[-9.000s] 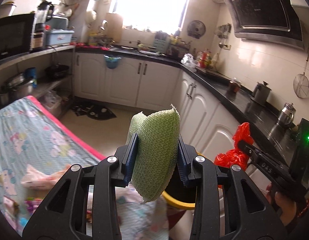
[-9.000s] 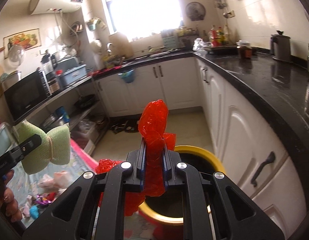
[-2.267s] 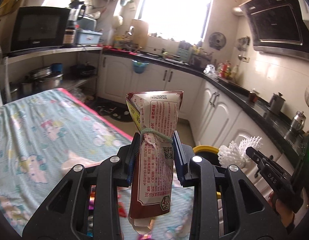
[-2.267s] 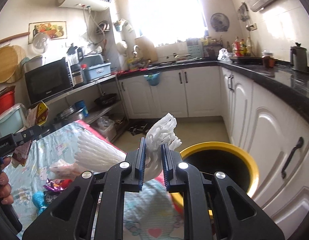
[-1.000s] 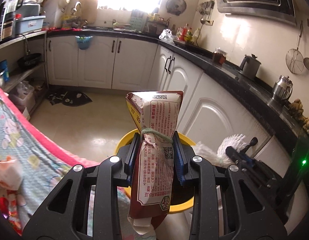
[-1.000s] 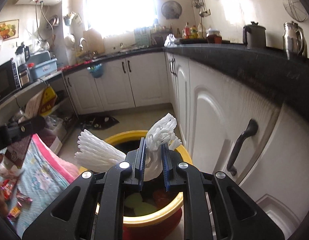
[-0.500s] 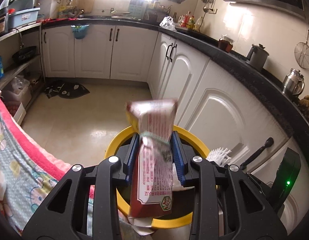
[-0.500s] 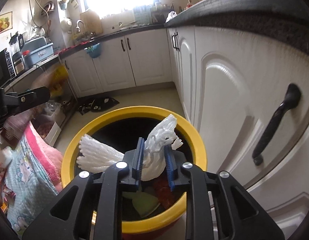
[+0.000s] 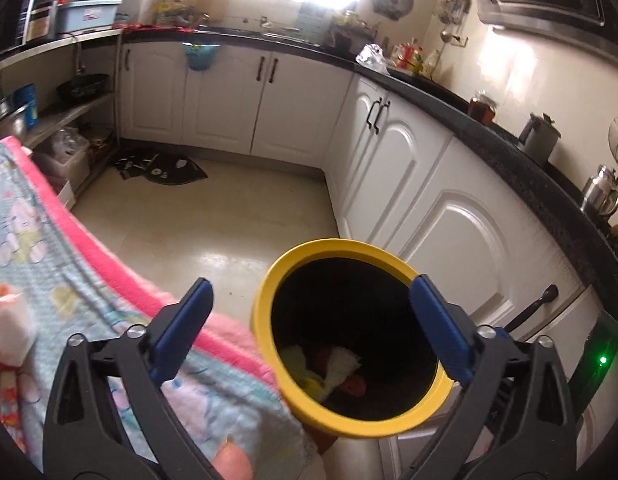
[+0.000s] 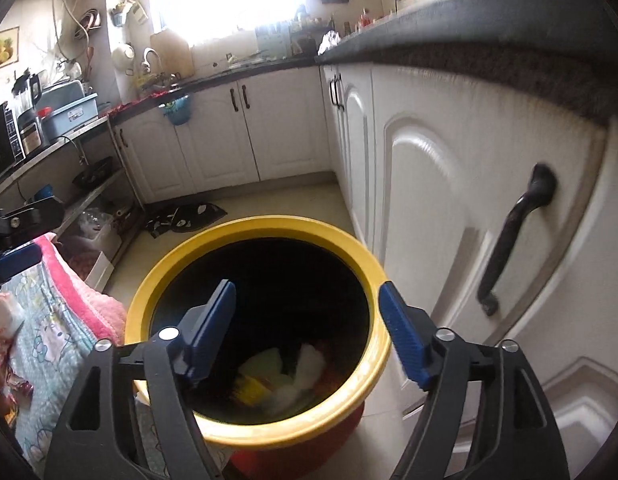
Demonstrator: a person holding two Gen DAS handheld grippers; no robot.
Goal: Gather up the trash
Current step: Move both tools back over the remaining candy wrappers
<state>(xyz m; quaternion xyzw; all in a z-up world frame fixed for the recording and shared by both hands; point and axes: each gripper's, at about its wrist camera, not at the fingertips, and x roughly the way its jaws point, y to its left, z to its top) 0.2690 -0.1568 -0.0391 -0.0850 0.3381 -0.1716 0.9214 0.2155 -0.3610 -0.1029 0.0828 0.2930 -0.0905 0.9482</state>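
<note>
Right wrist view: both the right gripper [image 10: 307,330] and left gripper [image 9: 309,324] have just sprung wide and empty over the yellow-rimmed bin [image 10: 161,292], so clear the rim before swinging back to the patterned cloth [image 9: 37,256] for more.

You've got two grippers in play: left gripper [image 9: 309,308] and right gripper [image 10: 309,312], each with two blue pads, nothing between either pair. One yellow-rimmed bin [image 10: 149,304] under them. Inside it you can count roughly four or five trash pieces [image 10: 287,372] (white, pale green, yellow, red; heap overlaps, exact count unclear). One patterned cloth [image 9: 49,248] on the left. Two kettles [image 9: 601,194] on one black counter [image 9: 509,136]. One dark floor mat [image 9: 165,166].
</note>
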